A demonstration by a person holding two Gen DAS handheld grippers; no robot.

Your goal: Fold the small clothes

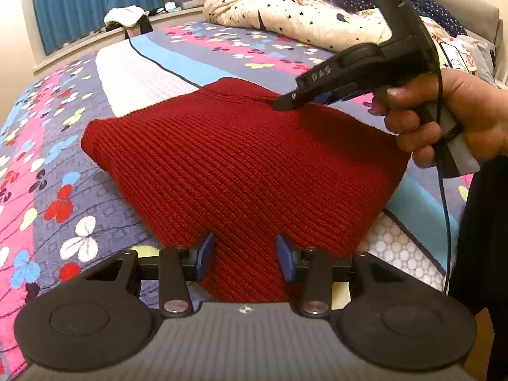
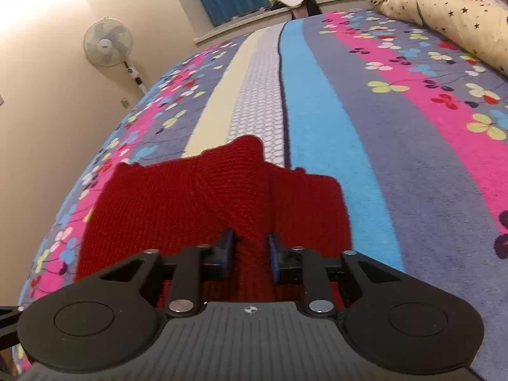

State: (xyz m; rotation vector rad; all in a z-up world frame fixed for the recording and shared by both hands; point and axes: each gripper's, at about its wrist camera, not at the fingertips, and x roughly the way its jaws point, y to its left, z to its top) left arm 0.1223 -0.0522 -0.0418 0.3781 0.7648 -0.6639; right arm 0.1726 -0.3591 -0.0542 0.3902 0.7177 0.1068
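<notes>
**Ana:** On the flowered bedspread (image 1: 47, 165), near its front edge, lies the red ribbed knit garment (image 1: 241, 165), spread mostly flat. It crosses the pale and blue stripes of the cover.

**Ben:** Which step would you call this?

**Ana:** A fold just starting, I'd judge. The right gripper (image 2: 250, 250) has its blue pads pinched on a raised ridge of the knit at the far right edge; in the left wrist view its tips (image 1: 279, 103) bite into the cloth there, with a hand (image 1: 444, 117) on the handle.

**Ben:** And the left gripper?

**Ana:** The left gripper (image 1: 244, 250) stands partly open astride the near hem. Cloth lies between the pads, but I see no pinch, so it seems only to hover or steady.

**Ben:** Next move?

**Ana:** Probably lift the pinched edge and carry it across onto the opposite side, while the left one closes on or pins the near hem so the knit doesn't drag.

**Ben:** Orientation?

**Ana:** The ribs run from the near hem away toward the star-print duvet (image 1: 301, 9); the long axis looks to run across that, left to right, though the fisheye makes me unsure.
</notes>
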